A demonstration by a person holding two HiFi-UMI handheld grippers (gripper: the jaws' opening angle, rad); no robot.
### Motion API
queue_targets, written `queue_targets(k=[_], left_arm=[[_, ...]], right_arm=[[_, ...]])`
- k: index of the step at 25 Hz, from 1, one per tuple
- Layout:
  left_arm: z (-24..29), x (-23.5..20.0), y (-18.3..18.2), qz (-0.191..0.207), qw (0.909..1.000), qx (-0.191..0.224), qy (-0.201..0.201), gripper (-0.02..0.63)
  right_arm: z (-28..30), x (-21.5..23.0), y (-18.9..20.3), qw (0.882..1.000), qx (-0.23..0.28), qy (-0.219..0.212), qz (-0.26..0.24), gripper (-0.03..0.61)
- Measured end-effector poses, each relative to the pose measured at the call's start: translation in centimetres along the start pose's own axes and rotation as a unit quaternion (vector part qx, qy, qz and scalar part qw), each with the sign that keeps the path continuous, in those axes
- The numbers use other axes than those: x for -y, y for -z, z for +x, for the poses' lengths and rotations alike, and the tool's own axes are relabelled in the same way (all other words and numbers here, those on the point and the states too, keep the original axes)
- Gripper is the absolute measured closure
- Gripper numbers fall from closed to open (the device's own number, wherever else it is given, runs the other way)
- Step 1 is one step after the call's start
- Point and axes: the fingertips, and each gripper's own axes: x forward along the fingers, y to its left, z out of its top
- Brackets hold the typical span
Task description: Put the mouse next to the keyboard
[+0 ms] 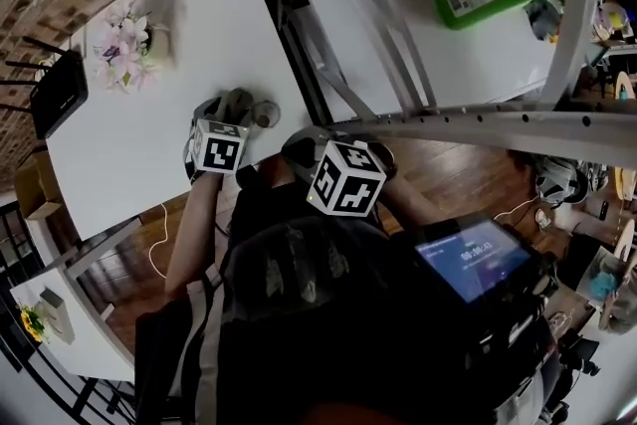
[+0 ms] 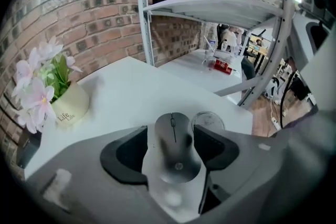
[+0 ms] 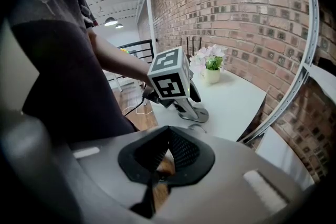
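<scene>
Left gripper view: my left gripper (image 2: 171,134) is hanging over the mouse (image 2: 174,150). Its jaws are standing wide apart, and the mouse is lying between them on the white table (image 2: 131,92), pads not pressing. A small round disc (image 2: 208,120) is lying just beside it at 1 o'clock.

The mouse is looking light, rigid and smooth-shelled, likely slippery. I am judging the flanks at 3 and 9 o'clock the place to pinch, low, clear of the buttons.

My right gripper (image 3: 167,152) is idling over the floor, jaws together, empty.

A flower pot (image 2: 68,108) is sitting at 9 o'clock by the brick wall (image 2: 68,13), and a shelf rack (image 2: 220,5) is rising at 12. No keyboard is showing anywhere.
</scene>
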Motion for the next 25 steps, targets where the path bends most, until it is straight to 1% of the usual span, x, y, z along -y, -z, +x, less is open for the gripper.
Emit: queue_targets(k=[2, 5, 7, 10, 13, 16, 18, 22, 25], left_arm=[[0.0, 0.3, 0.1, 0.012, 0.9998, -0.013, 0.008, 0.326], [0.7, 1.2, 0.7, 0.026, 0.9989, -0.027, 0.029, 0.327], [1.1, 1.3, 1.2, 0.031, 0.9985, -0.031, 0.032, 0.328], [1.3, 1.1, 1.7, 0.023, 0.9983, -0.030, 0.043, 0.330], [1.3, 0.9, 1.6, 0.007, 0.9986, -0.018, 0.049, 0.331], [1.2, 0.4, 1.4, -0.024, 0.9989, 0.001, 0.041, 0.334], [1.0, 0.3, 1.4, -0.042, 0.9986, 0.005, 0.032, 0.336], [0.6, -0.4, 1.6, -0.062, 0.9979, 0.014, 0.011, 0.337], [0.1, -1.6, 2.7, -0.066, 0.9978, 0.005, -0.007, 0.337]], right_arm=[[-0.3, 0.3, 0.2, 1.000, 0.002, 0.004, 0.000, 0.572], [-0.8, 0.6, 0.8, 1.000, 0.001, 0.013, 0.013, 0.573], [-0.7, 0.5, 1.0, 1.000, 0.000, 0.015, 0.019, 0.572], [-0.6, 0.4, 0.8, 1.000, 0.000, 0.017, 0.019, 0.572], [-0.6, 0.3, 0.7, 1.000, 0.002, 0.017, 0.024, 0.572], [-0.6, 0.3, 0.6, 1.000, 0.004, 0.019, 0.025, 0.572], [-0.6, 0.2, 0.6, 0.999, 0.005, 0.020, 0.025, 0.572], [-0.5, -0.1, 0.6, 0.999, 0.006, 0.020, 0.030, 0.572], [-0.1, -0.2, 0.1, 0.999, 0.008, 0.019, 0.027, 0.572]])
